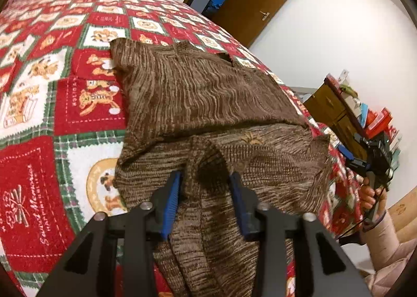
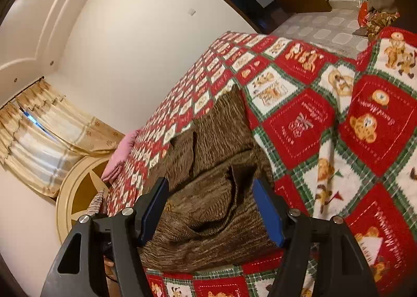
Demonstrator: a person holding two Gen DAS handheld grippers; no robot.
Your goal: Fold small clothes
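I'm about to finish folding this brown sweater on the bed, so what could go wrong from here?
1. The left gripper straddles a raised ridge of the brown sweater; closing there may pinch several layers and drag the fold apart.
2. The right gripper is open over a loose wrinkle, so the fold may slump.

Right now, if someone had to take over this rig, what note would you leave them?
Left gripper: jaws part open, straddling a raised ridge of the brown knit sweater; whether the pads press it, I cannot tell.
Right gripper: jaws open above the sweater's near edge, holding nothing.
Sweater lies on the red patchwork blanket with one part already folded over the body.
Left to do: finish the remaining folds and flatten the bunched cloth nearest the left gripper.
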